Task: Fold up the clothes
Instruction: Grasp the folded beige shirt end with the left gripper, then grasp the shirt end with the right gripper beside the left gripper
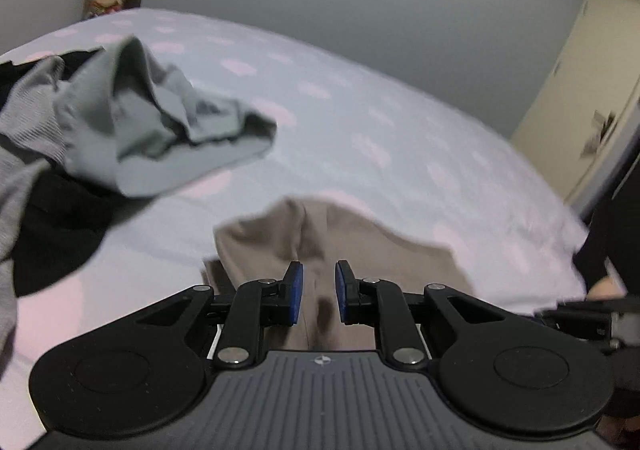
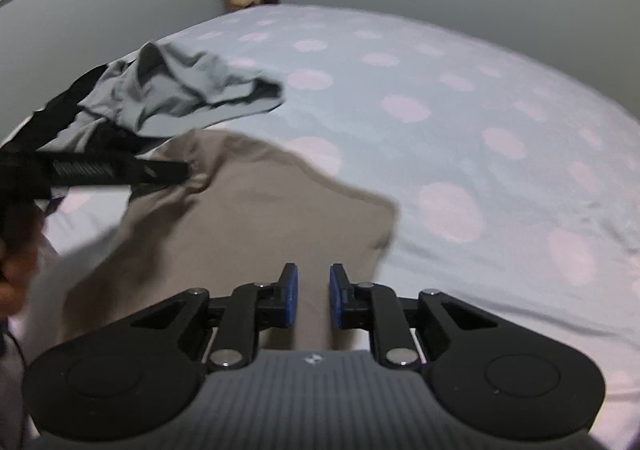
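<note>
I pinch the tan garment (image 2: 248,210) above the bed (image 2: 460,130) with left tool (image 1: 319,292) and right tool (image 2: 310,296); folding barely begun, pile (image 1: 132,122) beside it waiting.

clothes pile (image 2: 180,90) behind garment (image 2: 248,210), on bed (image 2: 480,130)
</note>
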`<state>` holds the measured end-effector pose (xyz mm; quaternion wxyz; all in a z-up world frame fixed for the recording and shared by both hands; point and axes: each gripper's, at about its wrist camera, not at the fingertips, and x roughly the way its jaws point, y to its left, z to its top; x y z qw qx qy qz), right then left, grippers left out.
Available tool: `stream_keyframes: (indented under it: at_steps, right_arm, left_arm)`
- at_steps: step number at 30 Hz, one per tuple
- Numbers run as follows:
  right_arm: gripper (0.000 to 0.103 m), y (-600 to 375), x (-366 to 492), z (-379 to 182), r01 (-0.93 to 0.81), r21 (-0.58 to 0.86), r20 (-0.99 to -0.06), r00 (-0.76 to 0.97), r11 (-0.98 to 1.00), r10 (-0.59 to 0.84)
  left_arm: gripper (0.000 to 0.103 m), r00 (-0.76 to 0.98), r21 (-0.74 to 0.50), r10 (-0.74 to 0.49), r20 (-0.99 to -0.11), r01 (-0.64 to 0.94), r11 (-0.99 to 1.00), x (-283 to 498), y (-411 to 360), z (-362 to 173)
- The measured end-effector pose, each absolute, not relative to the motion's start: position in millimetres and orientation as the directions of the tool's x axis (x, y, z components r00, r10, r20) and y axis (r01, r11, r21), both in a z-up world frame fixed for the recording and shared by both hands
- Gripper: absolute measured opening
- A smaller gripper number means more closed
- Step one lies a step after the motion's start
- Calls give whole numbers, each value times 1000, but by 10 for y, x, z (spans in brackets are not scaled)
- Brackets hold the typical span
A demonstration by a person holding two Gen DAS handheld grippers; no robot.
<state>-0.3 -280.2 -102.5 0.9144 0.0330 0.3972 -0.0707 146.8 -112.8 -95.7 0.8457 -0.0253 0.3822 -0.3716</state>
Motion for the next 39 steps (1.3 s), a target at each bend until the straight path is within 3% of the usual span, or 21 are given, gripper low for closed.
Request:
stream_keyframes:
  at_steps: [3,6,12,14,15,17,18,19,26,32,39]
  right_arm:
    - [21,-2820,45,-1167,166,24,-751,654,986,-92]
    - [21,-2881,44,-1244,180,47,-758,647,983,-83]
    - [22,-2938,-2,-1150,209,61,-759,645,976,-91]
    - [27,-3000,-62,-1101,231,86,-750,656,969,-89]
    - [27,-3039,-86,-1082,242,104,-746,660,965,-85]
    - [40,-3145,-96,-1063,265,158,-742,668,951,-62]
    - [43,-3201,-92,-1058,281,183,-740,670,942,-56]
    - [46,-3256,-82,-1055,299,206,-739,672,932,-52]
    - [48,-3511,37,-1155,348,339,-746,666,874,24]
    - [50,-3623,184,-1328,373,369,-759,649,851,45]
    - [50,-3657,336,-1404,355,399,-750,656,845,79]
  left_arm:
    - [6,428,-295,-595,-681,583,757,1499,-1125,-1073]
    - [6,406,-331,-607,-683,568,754,1544,-1037,-1106]
    - [8,480,-288,-564,-672,532,796,1505,-916,-946]
    - [15,505,-305,-565,-653,507,806,1553,-831,-891]
    - [21,510,-317,-565,-648,494,810,1580,-802,-879]
    - [33,506,-342,-564,-652,468,815,1634,-772,-891]
    - [47,493,-361,-570,-657,458,812,1664,-765,-926]
    - [51,480,-379,-575,-663,447,810,1692,-760,-964]
    - [51,440,-394,-575,-689,438,808,1757,-865,-1139]
    - [49,452,-381,-592,-667,476,793,1720,-941,-1202]
    - [29,428,-422,-651,-627,515,746,1739,-966,-1270]
